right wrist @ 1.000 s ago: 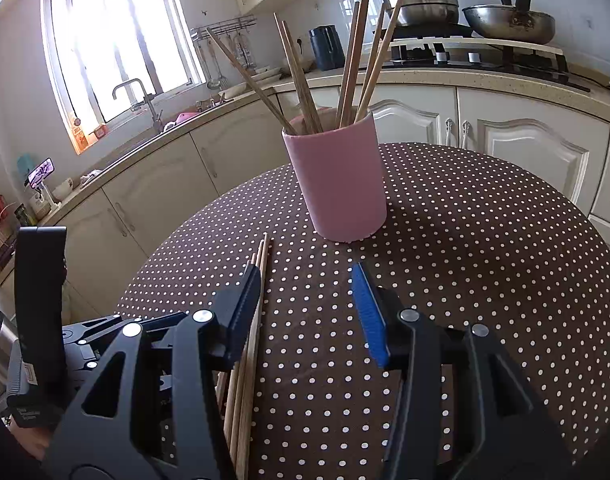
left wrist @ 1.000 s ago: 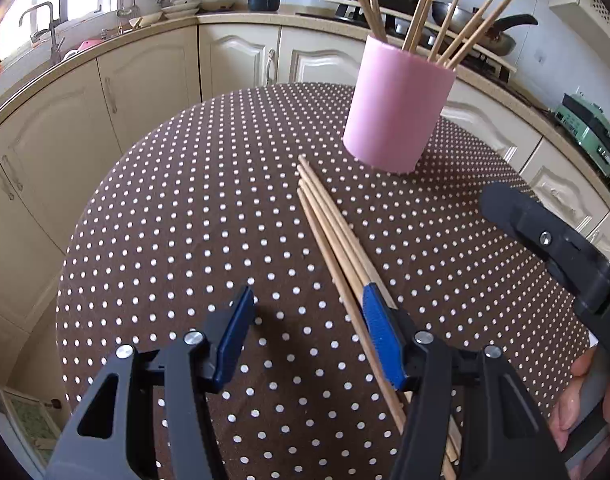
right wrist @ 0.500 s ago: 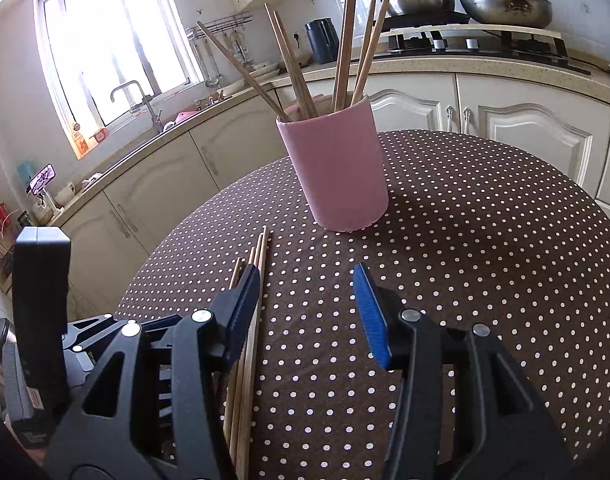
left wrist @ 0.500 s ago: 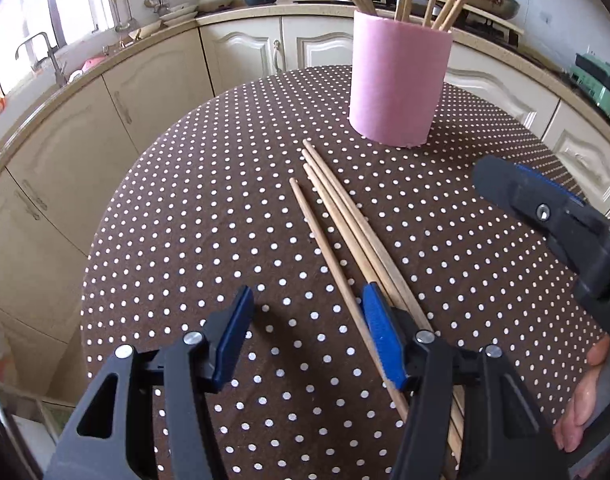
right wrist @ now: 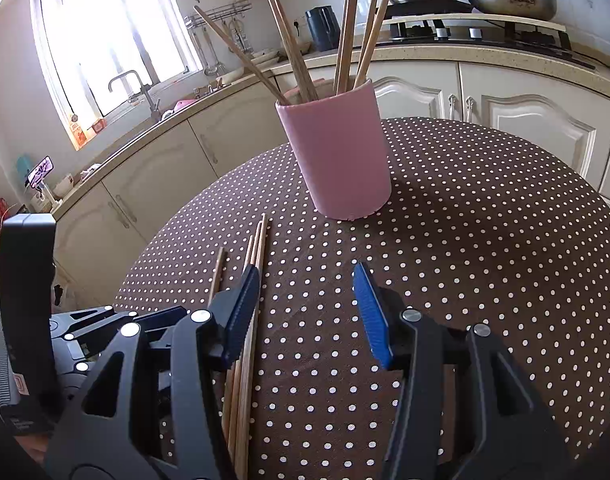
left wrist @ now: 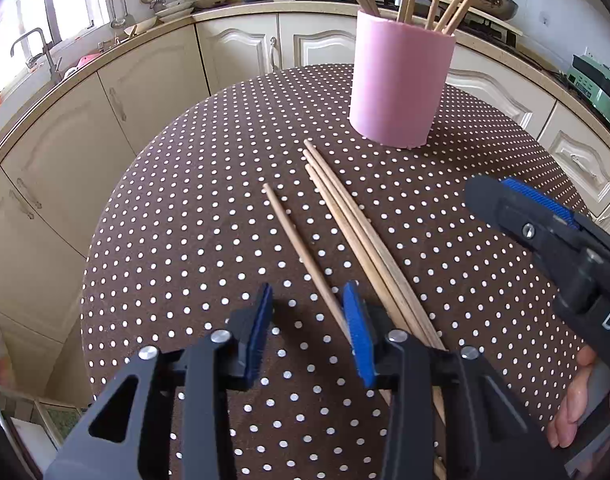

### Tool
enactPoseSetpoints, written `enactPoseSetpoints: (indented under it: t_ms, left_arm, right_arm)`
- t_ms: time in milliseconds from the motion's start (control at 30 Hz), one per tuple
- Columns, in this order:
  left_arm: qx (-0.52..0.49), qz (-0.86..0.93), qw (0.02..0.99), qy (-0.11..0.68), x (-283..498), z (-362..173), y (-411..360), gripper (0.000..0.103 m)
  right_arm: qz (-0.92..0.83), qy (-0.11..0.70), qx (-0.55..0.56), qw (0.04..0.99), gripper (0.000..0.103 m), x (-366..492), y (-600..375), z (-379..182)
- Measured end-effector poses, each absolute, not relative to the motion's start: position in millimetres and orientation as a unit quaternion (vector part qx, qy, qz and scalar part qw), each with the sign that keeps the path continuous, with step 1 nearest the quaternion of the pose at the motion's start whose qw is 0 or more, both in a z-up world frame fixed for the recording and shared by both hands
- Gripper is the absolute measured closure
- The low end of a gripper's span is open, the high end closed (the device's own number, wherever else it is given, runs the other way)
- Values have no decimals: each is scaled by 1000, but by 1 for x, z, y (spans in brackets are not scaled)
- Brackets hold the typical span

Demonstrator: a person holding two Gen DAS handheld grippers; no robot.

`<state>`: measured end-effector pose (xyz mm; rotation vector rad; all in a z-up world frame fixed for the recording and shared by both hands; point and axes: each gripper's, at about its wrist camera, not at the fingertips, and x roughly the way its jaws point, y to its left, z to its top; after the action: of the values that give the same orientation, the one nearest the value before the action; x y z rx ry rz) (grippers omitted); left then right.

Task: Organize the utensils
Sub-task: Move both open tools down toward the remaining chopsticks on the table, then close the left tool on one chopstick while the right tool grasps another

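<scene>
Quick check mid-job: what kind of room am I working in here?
A home kitchen, most likely: cream cabinets under a curved countertop, a sink tap by the window, and a steel pot and wok on the gas stove.

A round table covered by a dark brown cloth with small white polka dots (left wrist: 185, 216) carries everything here. Toward its far side a pale pink cylindrical holder (left wrist: 399, 84) stands upright on the cloth, with several wooden chopsticks rising out of it. In front of the holder a bundle of light wooden chopsticks (left wrist: 357, 228) lies flat, its sticks pressed side by side. One single wooden chopstick (left wrist: 301, 252) lies just beside that bundle, slightly apart, running roughly parallel to it.
</scene>
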<state>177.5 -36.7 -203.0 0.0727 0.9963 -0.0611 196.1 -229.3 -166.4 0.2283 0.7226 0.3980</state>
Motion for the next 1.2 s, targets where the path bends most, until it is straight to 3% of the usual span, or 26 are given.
enactPoseSetpoints:
  t_ms: [133,333,1200]
  left_arm:
    - [32,-25,877,479,180,-202,-31,87]
    - [19,-33,879,476,180,-203,-22,96]
    - [-22,-62,885,460,180,-205,-7,97]
  right_arm:
    - [194,363,103,906,53,198,-225,-169]
    - [200,381,88,899,53,200,-218,-174]
    - [195,442,-7,876,54,208,-167,-187]
